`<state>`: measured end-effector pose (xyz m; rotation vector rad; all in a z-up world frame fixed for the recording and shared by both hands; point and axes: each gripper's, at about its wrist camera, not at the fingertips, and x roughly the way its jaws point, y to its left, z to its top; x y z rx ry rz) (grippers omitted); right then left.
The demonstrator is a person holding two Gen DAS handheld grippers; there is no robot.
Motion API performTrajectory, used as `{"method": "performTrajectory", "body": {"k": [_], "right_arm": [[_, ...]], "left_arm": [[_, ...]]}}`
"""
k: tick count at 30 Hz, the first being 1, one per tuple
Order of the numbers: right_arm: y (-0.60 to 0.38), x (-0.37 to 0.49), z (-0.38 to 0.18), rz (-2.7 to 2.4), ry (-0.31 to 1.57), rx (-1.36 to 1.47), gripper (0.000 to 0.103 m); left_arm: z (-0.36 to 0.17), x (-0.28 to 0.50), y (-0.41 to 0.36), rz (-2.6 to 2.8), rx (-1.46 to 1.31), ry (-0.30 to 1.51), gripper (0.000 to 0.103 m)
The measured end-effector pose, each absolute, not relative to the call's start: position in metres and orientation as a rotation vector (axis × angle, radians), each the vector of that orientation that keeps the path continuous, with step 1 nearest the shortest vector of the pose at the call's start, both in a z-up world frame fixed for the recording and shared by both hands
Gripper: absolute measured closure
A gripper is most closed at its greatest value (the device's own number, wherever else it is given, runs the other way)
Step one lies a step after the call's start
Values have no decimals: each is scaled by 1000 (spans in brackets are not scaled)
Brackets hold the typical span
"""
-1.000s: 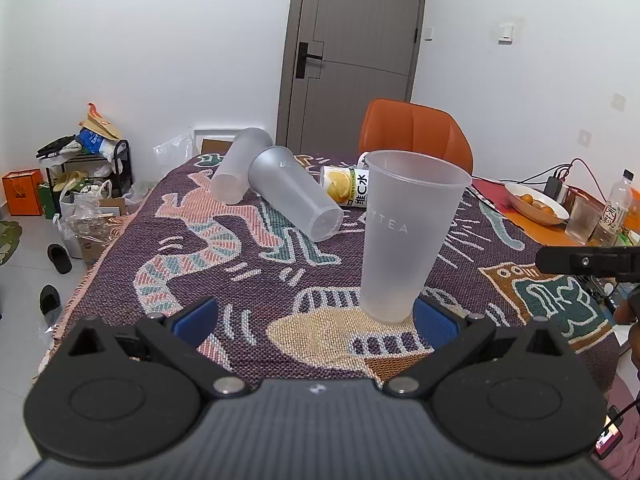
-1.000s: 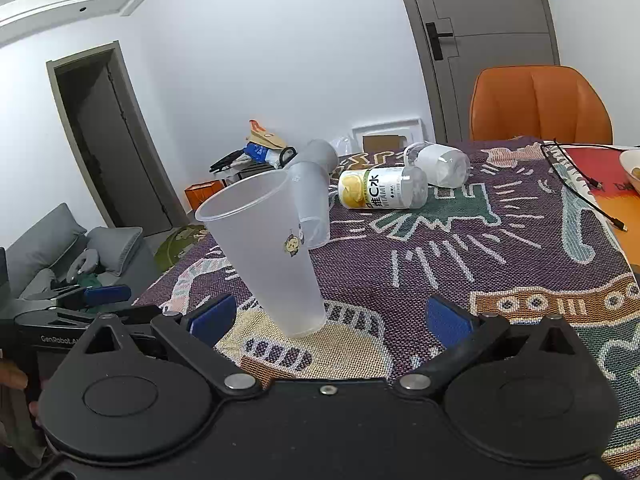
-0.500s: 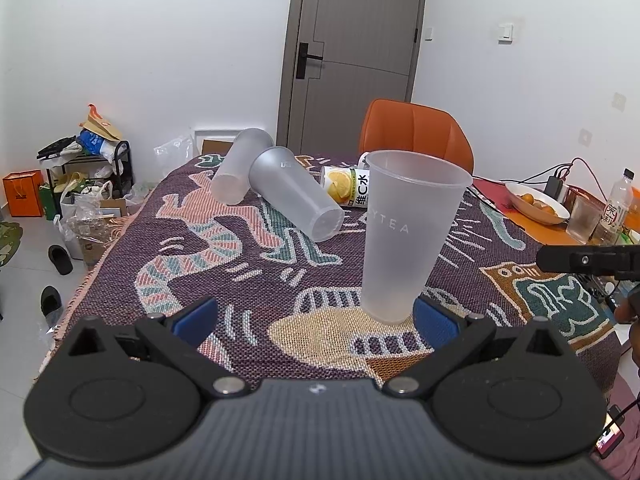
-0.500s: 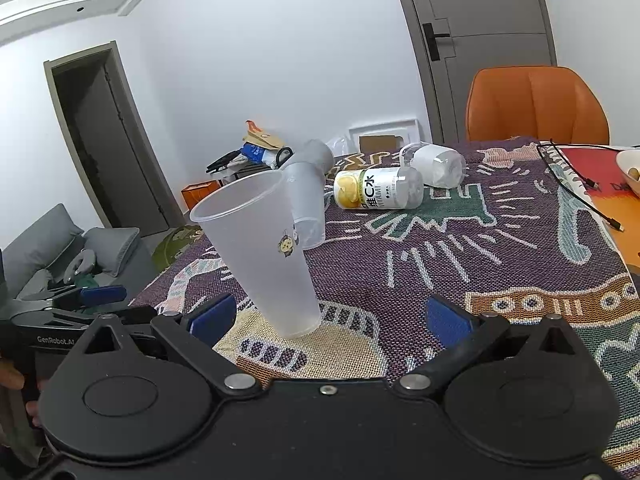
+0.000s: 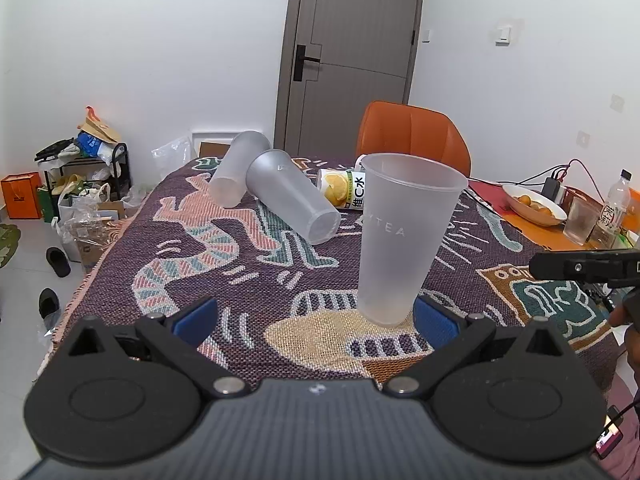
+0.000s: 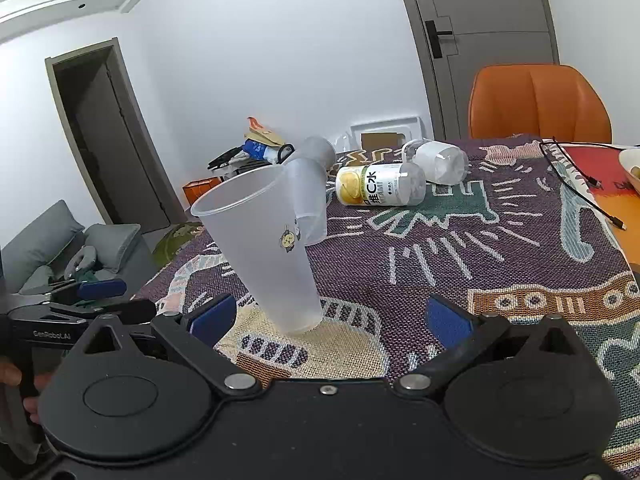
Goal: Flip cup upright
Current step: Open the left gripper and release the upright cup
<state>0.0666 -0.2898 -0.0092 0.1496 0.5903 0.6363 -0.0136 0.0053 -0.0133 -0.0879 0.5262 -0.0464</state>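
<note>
Holding both grippers back at the near edge of the table, jaws spread wide on each and nothing between them. The frosted cup [image 5: 404, 236] stands upright, mouth up, base flat on the patterned cloth [image 5: 240, 272] close to that near edge. From the left wrist view my left gripper [image 5: 314, 314] sits low behind it, the right blue pad [image 5: 434, 318] just beside the cup's foot; I cannot tell if it touches. From the right wrist view the right gripper [image 6: 328, 316] frames the same cup [image 6: 260, 248] toward its left pad, apart from it.

I judge this cup done: it stands free, and both tools are wide open so a withdrawal won't drag it over. It is tall, light and narrow-footed, so a brush from a pad could topple it.

Farther in, toward the far left corner, two more frosted cups [image 5: 292, 196] lie on their sides, one resting against the other. Beside them lies a lemon drink bottle [image 6: 380, 184] with a second, clear bottle [image 6: 440, 160] behind it. If more flipping is wanted, the nearer lying cup is the likely candidate, its base facing me.

At the right edge sit a fruit bowl [image 5: 534, 204] and cables. An orange chair [image 5: 412, 136] stands at the far edge.
</note>
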Motion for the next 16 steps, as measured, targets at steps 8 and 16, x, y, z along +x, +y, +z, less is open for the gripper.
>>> {"method": "performTrajectory", "body": {"k": [8,16], "right_arm": [[-289,67,-12,637,602,147,0],[-289,67,-11,637,601,145,0]], "left_arm": [[-14,-13,9,-36,-101,535,0],[-13,-13,8,-40,-101,530,0]]}}
